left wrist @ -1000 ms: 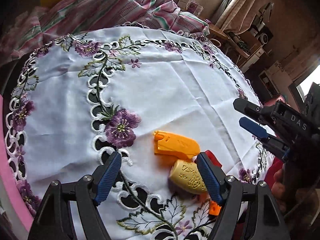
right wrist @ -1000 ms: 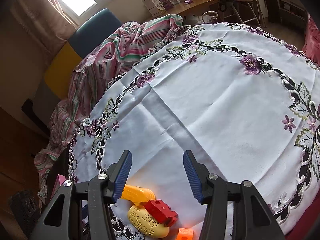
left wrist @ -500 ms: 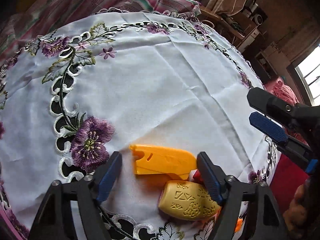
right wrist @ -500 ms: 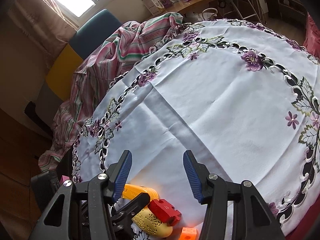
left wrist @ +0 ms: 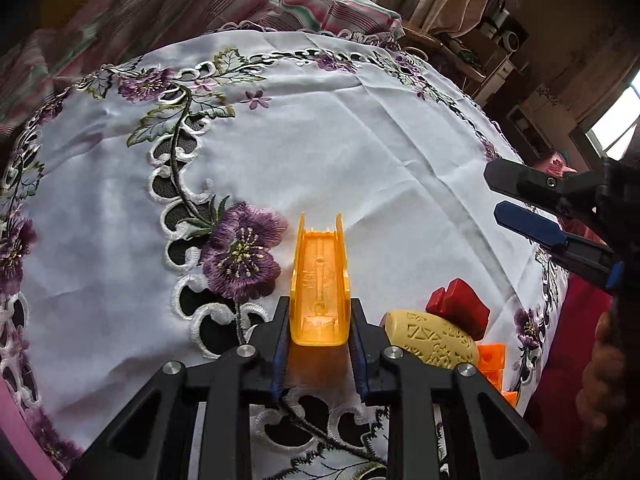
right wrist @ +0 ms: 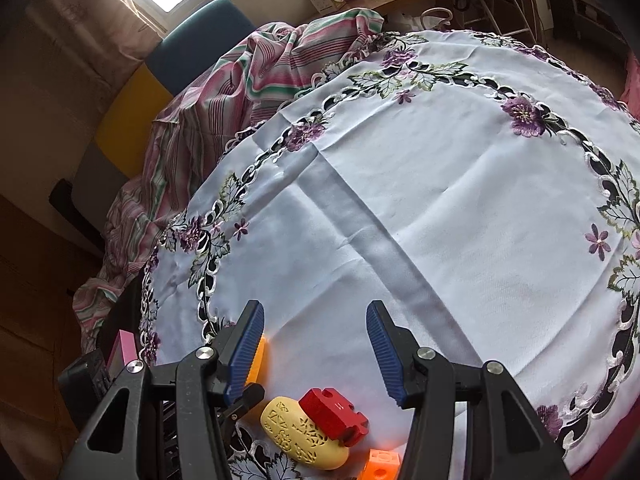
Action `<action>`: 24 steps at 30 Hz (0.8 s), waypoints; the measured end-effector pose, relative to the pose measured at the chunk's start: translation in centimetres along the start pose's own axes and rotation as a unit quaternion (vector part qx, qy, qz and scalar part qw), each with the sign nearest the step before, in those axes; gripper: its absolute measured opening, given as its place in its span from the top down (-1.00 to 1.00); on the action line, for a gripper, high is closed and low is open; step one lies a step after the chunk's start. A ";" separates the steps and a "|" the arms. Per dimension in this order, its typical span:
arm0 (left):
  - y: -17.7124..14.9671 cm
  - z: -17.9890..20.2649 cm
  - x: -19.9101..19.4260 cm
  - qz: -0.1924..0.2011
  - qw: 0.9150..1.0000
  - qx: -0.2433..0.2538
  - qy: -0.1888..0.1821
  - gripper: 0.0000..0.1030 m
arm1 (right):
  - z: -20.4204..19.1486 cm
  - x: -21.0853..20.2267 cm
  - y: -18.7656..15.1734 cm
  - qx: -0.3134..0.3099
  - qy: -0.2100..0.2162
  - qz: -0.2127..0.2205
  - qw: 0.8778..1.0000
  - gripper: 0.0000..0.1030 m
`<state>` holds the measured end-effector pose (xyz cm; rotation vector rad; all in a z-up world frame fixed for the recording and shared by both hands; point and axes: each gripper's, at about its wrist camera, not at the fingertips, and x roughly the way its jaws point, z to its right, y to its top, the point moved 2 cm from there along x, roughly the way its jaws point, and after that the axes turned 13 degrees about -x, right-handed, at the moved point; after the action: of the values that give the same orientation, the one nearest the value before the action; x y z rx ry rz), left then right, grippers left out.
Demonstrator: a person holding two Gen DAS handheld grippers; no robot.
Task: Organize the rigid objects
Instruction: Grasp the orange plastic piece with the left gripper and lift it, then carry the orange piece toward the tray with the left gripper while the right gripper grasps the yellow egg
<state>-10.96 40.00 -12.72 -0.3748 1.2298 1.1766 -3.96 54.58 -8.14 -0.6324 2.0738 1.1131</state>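
Left gripper (left wrist: 319,334): pinching the orange channel piece (left wrist: 319,280) by its side walls, above the counter (left wrist: 360,140).
Right gripper (right wrist: 316,350): spread, empty.
Tip: lift straight, clearing the yellow oval (left wrist: 432,344).

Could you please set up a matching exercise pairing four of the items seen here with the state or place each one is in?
Column one:
1. orange channel piece
2. red block
3. yellow patterned oval
4. right gripper

Column two:
A. lying on the tablecloth, partly under the red piece
B. open, holding nothing
C. clamped between the left gripper's fingers
D. resting on top of the yellow piece

Pairs: 1-C, 2-D, 3-A, 4-B
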 end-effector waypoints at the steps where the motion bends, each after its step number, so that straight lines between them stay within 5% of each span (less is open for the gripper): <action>1: -0.3 0.0 -0.1 0.000 1.000 0.003 0.001 0.49 | 0.0 0.1 0.0 -0.001 -0.001 -0.003 1.000 -0.05; 20: -5.6 -3.0 -6.6 0.070 0.997 -0.025 0.021 0.49 | -3.4 3.4 -1.9 -0.091 0.024 -0.099 0.991 -0.05; 24: -6.4 -3.1 -8.5 0.090 0.996 -0.022 0.021 0.49 | -4.4 2.4 -1.7 -0.115 0.039 -0.074 0.990 -0.05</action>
<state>-6.25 30.85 -8.74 -0.3271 1.2962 1.3570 -5.88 49.70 -9.08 -0.9406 1.9414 1.2689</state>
